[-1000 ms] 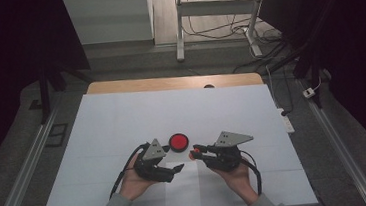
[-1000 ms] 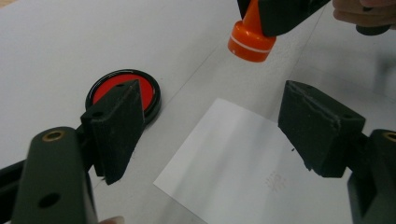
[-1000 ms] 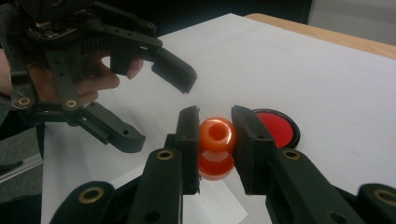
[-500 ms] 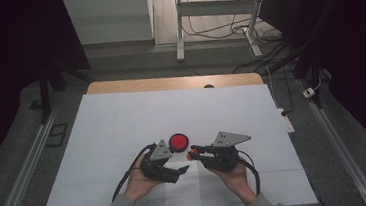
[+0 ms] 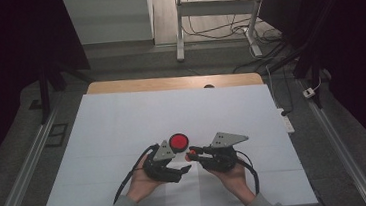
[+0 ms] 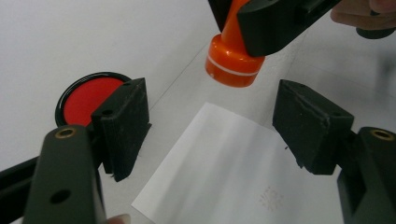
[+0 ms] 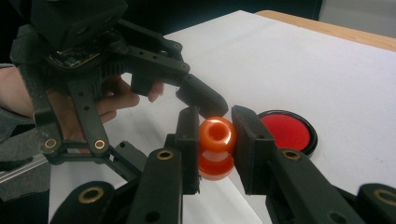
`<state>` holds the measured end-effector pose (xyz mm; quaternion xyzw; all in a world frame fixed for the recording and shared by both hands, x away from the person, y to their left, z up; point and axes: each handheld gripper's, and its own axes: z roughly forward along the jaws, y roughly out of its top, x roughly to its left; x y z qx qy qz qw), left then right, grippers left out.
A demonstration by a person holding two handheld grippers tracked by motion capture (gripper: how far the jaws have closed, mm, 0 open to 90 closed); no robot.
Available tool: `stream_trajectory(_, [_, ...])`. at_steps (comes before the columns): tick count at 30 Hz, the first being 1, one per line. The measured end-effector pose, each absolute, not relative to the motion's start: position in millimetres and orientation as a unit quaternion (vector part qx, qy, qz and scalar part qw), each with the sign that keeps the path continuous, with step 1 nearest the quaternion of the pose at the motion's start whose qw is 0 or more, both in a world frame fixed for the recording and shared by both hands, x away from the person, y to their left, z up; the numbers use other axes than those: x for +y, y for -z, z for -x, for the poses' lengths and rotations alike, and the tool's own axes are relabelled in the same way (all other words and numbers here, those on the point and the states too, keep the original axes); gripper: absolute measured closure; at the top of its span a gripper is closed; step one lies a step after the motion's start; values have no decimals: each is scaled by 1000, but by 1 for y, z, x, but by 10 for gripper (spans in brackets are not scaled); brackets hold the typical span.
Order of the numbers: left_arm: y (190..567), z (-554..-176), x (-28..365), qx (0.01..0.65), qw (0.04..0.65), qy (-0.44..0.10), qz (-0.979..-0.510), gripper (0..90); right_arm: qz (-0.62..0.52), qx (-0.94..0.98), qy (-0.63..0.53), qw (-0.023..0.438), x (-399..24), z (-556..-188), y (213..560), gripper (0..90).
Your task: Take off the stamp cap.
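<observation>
Now, right gripper [image 7: 215,140] clamping orange stamp [image 7: 215,148], ink pad [image 7: 288,130] beside

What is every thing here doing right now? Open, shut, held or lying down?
Left gripper: open, empty, above the paper.
Right gripper: shut on the orange stamp.
Orange stamp: held off the table.
Red ink pad: uncovered, flat on the table.
Paper: lying flat, faint mark near its lower edge.
</observation>
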<state>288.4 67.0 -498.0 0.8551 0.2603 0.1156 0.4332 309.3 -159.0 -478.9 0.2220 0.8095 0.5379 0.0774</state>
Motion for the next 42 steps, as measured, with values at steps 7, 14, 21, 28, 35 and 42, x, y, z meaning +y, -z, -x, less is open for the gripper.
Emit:
stream_trajectory(7, [500,-288,64,260,431,-119,-856,292,-221,810,-539,76,-157,-309,480,718])
stream_trajectory(14, [502,-287,60,256,429,-123,-858,314,-220,811,-537,73,-155,-309,481,718])
stream_trajectory(21, [502,-286,60,253,430,-123,-858,392,-216,815,-533,71,-153,-308,482,717])
stream_trajectory(28, [502,-286,59,251,429,-126,-859,462,-215,815,-533,70,-152,-308,483,718])
stream_trajectory(35, [504,-285,57,245,421,-135,-863,504,-214,816,-533,69,-151,-307,484,717])
stream_trajectory(42, [505,-284,56,244,419,-143,-863,524,-214,816,-533,66,-151,-307,483,718])
